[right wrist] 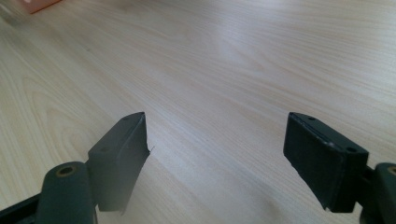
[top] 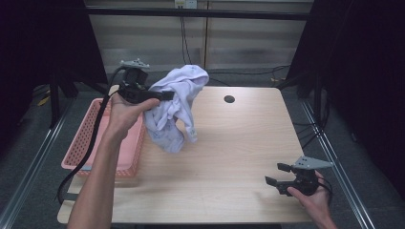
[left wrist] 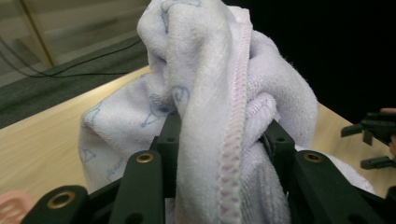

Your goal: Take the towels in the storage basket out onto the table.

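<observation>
A pale lilac-white towel (top: 176, 105) with faint blue prints hangs bunched above the table's left half, lifted off the wood. My left gripper (top: 165, 95) is shut on its upper part, level and pointing right. In the left gripper view the thick folds of the towel (left wrist: 210, 93) fill the gap between both jaws, a stitched hem running down the middle. My right gripper (top: 277, 174) rests near the table's front right corner, held by a hand, jaws wide apart. The right gripper (right wrist: 215, 140) has only bare wood between its fingers.
A pink perforated basket (top: 90, 138) sits at the table's left edge, under my left forearm. The wooden table (top: 239, 143) has a round cable hole (top: 229, 99) at the back. Metal rails run along both sides; dark curtains flank the scene.
</observation>
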Tool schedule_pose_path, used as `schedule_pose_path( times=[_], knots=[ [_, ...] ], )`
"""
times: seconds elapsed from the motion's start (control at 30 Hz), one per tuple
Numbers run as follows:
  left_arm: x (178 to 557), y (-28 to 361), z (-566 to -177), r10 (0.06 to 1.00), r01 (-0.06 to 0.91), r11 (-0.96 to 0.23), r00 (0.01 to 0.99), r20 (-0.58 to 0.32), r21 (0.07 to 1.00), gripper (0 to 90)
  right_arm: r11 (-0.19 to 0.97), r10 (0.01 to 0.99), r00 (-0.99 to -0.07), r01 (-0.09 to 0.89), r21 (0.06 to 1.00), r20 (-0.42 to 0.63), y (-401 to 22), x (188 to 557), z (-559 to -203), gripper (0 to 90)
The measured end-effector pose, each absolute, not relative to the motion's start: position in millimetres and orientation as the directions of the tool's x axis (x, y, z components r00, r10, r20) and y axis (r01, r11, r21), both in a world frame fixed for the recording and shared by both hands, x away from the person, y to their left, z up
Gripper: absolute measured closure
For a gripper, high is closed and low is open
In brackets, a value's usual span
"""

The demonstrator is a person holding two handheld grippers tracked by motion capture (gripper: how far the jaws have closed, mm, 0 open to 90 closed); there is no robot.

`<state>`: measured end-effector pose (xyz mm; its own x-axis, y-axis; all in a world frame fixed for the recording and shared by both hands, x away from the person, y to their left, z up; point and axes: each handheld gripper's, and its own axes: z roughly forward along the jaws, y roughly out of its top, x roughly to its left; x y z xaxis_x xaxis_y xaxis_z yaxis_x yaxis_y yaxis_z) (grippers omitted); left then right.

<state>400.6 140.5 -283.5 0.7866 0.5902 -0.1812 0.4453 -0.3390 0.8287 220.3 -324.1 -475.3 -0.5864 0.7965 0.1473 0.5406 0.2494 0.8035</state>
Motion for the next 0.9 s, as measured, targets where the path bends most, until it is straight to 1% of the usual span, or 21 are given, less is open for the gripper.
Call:
schedule_pose_path(
  times=[0.07, 0.1, 0.13, 0.17, 0.2, 0.33, 0.37, 0.43, 0.5, 0.53, 0.57, 0.6, 0.63, 0.7, 0.73, 0.77, 0.8, 0.83, 0.87, 0.9],
  knots=[
    [399, 134, -287, 0.587, 0.439, -0.353, 0.792, -0.170, 0.826, 60.3, 0.250, 0.794, -0.589, 0.541, 0.803, 0.149, -324, 220, -475, 21.5],
    [396, 122, -297, 0.570, 0.439, -0.370, 0.803, -0.173, 0.819, 60.3, 0.262, 0.792, -0.594, 0.538, 0.801, 0.140, -324, 221, -476, 21.5],
    [396, 122, -297, 0.570, 0.439, -0.370, 0.803, -0.173, 0.819, 60.2, 0.262, 0.792, -0.594, 0.538, 0.801, 0.140, -324, 221, -476, 21.5],
    [394, 110, -308, 0.558, 0.439, -0.399, 0.813, -0.167, 0.805, 60.0, 0.255, 0.794, -0.590, 0.543, 0.800, 0.148, -324, 221, -476, 21.5],
    [394, 110, -308, 0.558, 0.439, -0.399, 0.813, -0.167, 0.805, 59.7, 0.255, 0.794, -0.590, 0.543, 0.800, 0.148, -324, 221, -476, 21.5],
    [393, 78, -343, 0.530, 0.465, -0.441, 0.825, -0.195, 0.768, 58.5, 0.265, 0.792, -0.594, 0.545, 0.796, 0.143, -323, 222, -477, 21.5],
    [393, 78, -343, 0.530, 0.465, -0.441, 0.825, -0.195, 0.768, 58.5, 0.265, 0.792, -0.594, 0.545, 0.796, 0.143, -323, 222, -477, 21.5],
    [391, 68, -359, 0.510, 0.470, -0.446, 0.833, -0.215, 0.762, 58.3, 0.268, 0.789, -0.597, 0.547, 0.793, 0.145, -323, 222, -477, 21.5],
    [388, 56, -380, 0.497, 0.478, -0.477, 0.839, -0.222, 0.737, 58.2, 0.270, 0.787, -0.599, 0.546, 0.793, 0.145, -323, 222, -477, 21.5],
    [386, 50, -395, 0.495, 0.482, -0.496, 0.841, -0.221, 0.722, 57.3, 0.273, 0.787, -0.600, 0.548, 0.791, 0.143, -323, 222, -477, 21.6],
    [386, 50, -395, 0.495, 0.482, -0.496, 0.841, -0.221, 0.722, 57.1, 0.275, 0.786, -0.601, 0.547, 0.791, 0.142, -323, 222, -477, 21.6],
    [385, 47, -405, 0.492, 0.483, -0.515, 0.843, -0.217, 0.708, 56.9, 0.277, 0.785, -0.603, 0.547, 0.790, 0.142, -323, 222, -477, 21.6],
    [381, 41, -422, 0.492, 0.486, -0.540, 0.845, -0.212, 0.687, 56.5, 0.277, 0.785, -0.603, 0.546, 0.791, 0.141, -323, 222, -477, 21.6],
    [377, 34, -439, 0.481, 0.494, -0.547, 0.846, -0.229, 0.676, 55.3, 0.277, 0.784, -0.604, 0.549, 0.788, 0.145, -322, 222, -478, 21.7],
    [377, 34, -439, 0.481, 0.494, -0.547, 0.846, -0.229, 0.676, 54.0, 0.275, 0.786, -0.601, 0.552, 0.787, 0.146, -322, 222, -478, 21.7],
    [372, 26, -453, 0.468, 0.461, -0.598, 0.865, -0.181, 0.656, 52.8, 0.279, 0.783, -0.604, 0.551, 0.786, 0.145, -321, 223, -479, 21.7],
    [372, 26, -453, 0.468, 0.461, -0.598, 0.865, -0.181, 0.656, 51.9, 0.279, 0.784, -0.603, 0.554, 0.784, 0.148, -321, 223, -479, 21.7],
    [368, 21, -462, 0.464, 0.442, -0.624, 0.873, -0.149, 0.644, 51.9, 0.279, 0.784, -0.603, 0.554, 0.784, 0.148, -321, 223, -479, 21.7],
    [367, 19, -468, 0.462, 0.441, -0.642, 0.875, -0.142, 0.628, 49.3, 0.276, 0.784, -0.602, 0.556, 0.784, 0.150, -320, 224, -479, 21.7],
    [364, 18, -475, 0.440, 0.411, -0.660, 0.890, -0.119, 0.629, 46.4, 0.280, 0.782, -0.605, 0.556, 0.783, 0.150, -319, 224, -479, 21.7]
  ],
)
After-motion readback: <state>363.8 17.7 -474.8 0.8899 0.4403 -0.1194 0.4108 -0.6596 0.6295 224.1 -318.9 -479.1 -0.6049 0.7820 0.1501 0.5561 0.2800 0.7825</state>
